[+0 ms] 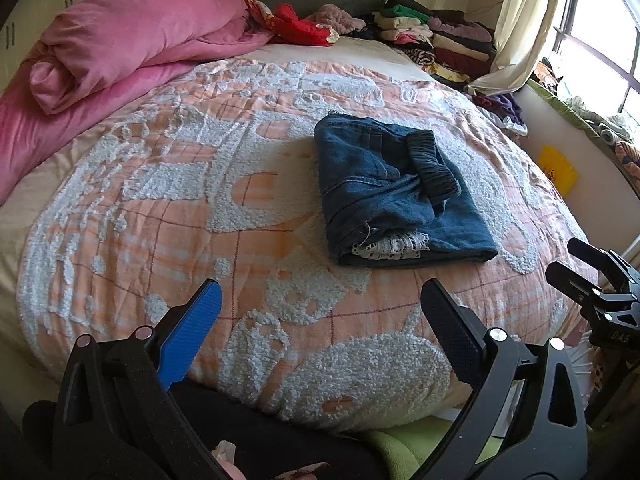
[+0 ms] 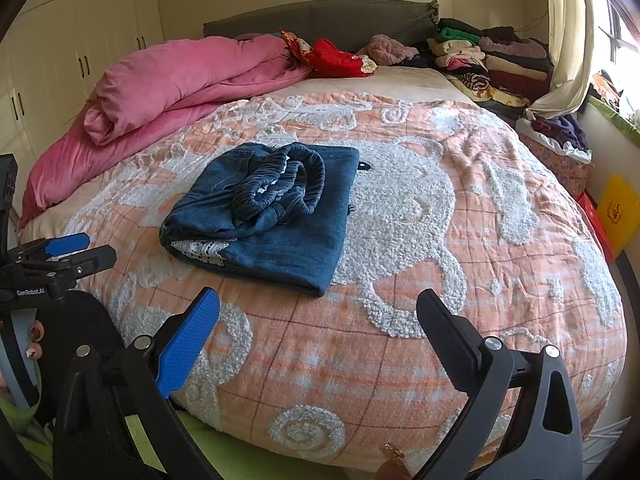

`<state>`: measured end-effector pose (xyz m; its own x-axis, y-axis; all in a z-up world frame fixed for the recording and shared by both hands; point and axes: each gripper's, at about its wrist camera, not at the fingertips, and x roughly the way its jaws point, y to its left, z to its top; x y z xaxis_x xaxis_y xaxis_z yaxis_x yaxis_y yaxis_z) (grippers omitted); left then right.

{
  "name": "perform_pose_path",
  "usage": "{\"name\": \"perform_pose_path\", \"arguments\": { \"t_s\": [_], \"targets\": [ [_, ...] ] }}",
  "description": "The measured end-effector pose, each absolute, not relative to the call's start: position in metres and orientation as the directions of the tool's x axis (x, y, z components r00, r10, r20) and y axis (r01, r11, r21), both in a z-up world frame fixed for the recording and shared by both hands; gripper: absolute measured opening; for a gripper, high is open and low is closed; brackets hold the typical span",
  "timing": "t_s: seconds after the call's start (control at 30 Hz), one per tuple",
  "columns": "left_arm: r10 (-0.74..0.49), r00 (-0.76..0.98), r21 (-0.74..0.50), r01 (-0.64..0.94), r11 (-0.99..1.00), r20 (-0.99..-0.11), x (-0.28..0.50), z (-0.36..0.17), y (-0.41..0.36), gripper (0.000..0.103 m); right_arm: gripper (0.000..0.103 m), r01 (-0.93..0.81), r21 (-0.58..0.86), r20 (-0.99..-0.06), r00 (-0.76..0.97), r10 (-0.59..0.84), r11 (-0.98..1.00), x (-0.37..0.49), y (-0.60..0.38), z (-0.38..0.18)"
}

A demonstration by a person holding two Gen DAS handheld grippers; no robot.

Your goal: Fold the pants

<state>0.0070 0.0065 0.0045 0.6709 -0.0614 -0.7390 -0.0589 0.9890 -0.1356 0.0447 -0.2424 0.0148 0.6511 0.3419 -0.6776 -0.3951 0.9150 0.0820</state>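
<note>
Tool (image 2: 318, 310) gaping, short of pants (image 2: 266, 212)

"GenRobot.AI" stands in white letters on the black body of the left gripper (image 2: 80, 254), at nine o'clock in the right wrist view. The right gripper (image 1: 560, 262) bears "DAS" at four o'clock.

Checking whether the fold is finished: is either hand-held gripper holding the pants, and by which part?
Nothing is held. The left hand-held gripper and right hand-held gripper are both open, apart from the folded pants.
</note>
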Motion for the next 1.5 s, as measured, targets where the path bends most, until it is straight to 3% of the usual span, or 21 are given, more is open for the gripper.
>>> {"name": "perform_pose_path", "arguments": {
  "t_s": [1.5],
  "targets": [
    [-0.048,0.656,-0.117,-0.062,0.991,-0.753,0.0068,0.0012,0.0067,0.093,0.098,-0.385,0.078,-0.679,0.655,0.332,0.920,0.0446,-0.2468,0.0147]
  ]
}}
